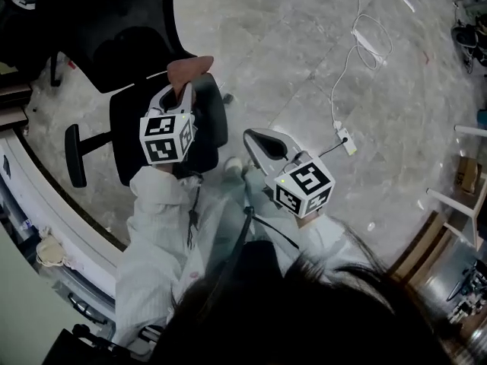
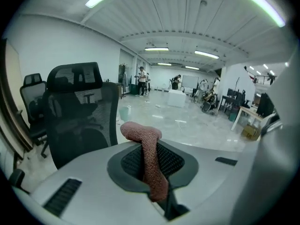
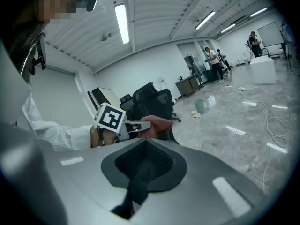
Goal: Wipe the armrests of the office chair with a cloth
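Your left claw [image 1: 185, 91] is clamped on the cloth [image 2: 153, 168], a dusty pink-brown rag with a coarse, nubbly weave. It is bunched into a thick rope, not spread flat. In the left gripper view its long axis runs along the jaws. It starts deep between the dark pads and climbs forward to the tips, where the free end folds over and droops to the left as a rounded lump. In your head view that lump pokes out past the tips, pointing away from you, with the chair's backrest [image 1: 129, 59] ahead and to the left.

You are holding the cloth above the office chair [image 1: 125, 147], over the seat and close to the armrest [image 1: 218, 112] on the picture's right. You cannot tell from these views whether it touches that armrest. The other armrest [image 1: 74, 157] sticks out on the far side of the seat, well apart from the claw. Both armrests are black, long and narrow.

Your right claw [image 1: 249, 135] has its jaws closed together with nothing between them. It hangs over the grey marble floor [image 1: 304, 67] just beside the chair, its tips aimed toward the left claw. A white cable with a power strip [image 1: 346, 141] lies on the floor farther right.
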Tool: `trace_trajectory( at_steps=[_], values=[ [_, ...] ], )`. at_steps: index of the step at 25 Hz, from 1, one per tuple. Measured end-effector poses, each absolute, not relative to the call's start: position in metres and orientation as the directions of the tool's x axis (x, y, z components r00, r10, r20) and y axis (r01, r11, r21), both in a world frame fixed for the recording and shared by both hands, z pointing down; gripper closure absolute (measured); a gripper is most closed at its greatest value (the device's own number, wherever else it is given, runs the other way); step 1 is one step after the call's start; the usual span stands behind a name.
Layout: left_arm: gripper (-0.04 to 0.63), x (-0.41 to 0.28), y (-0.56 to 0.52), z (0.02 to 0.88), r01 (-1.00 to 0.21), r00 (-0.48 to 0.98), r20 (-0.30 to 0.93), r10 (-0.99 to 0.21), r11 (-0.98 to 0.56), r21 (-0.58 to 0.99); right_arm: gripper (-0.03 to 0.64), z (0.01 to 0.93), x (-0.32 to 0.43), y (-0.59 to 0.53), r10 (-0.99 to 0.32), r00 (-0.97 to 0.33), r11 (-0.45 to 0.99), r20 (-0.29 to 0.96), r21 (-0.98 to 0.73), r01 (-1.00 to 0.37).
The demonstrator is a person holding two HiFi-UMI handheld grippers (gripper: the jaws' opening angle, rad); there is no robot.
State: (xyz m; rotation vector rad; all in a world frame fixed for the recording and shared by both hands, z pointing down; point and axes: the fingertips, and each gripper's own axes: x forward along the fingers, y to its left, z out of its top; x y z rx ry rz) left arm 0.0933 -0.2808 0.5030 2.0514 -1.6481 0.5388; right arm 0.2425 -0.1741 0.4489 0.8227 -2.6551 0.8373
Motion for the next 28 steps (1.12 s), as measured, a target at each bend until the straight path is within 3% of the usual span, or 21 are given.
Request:
trace_trajectory(
  at_steps=[5, 9, 20, 28],
  values=[
    [0.557, 0.086, -0.309, 0.565, -0.972, 0.120, 0.699, -0.705, -0.226, -0.061, 0.615, 0.463, 0.262, -0.172, -0.433, -0.802, 0.640, 0.412, -0.486, -0.595],
    [0.557, 0.104, -0.295, 0.609, -0.940, 0.156, 0.817, -0.555, -0.338, -0.050, 0.615, 0.468, 0.285, -0.162, -0.444, -0.778, 0.599, 0.445, -0.498, -0.627],
    [0.557, 0.144, -0.247, 0.625, -0.883, 0.224, 0.862, -0.454, -0.469, -0.017, 0.615, 0.471, 0.302, -0.174, -0.469, -0.761, 0.602, 0.449, -0.468, -0.647],
    [0.557, 0.182, -0.140, 0.599, -0.847, 0.259, 0.877, -0.404, -0.532, 0.004, 0.615, 0.429, 0.293, -0.150, -0.471, -0.797, 0.656, 0.379, -0.454, -0.603]
  ],
)
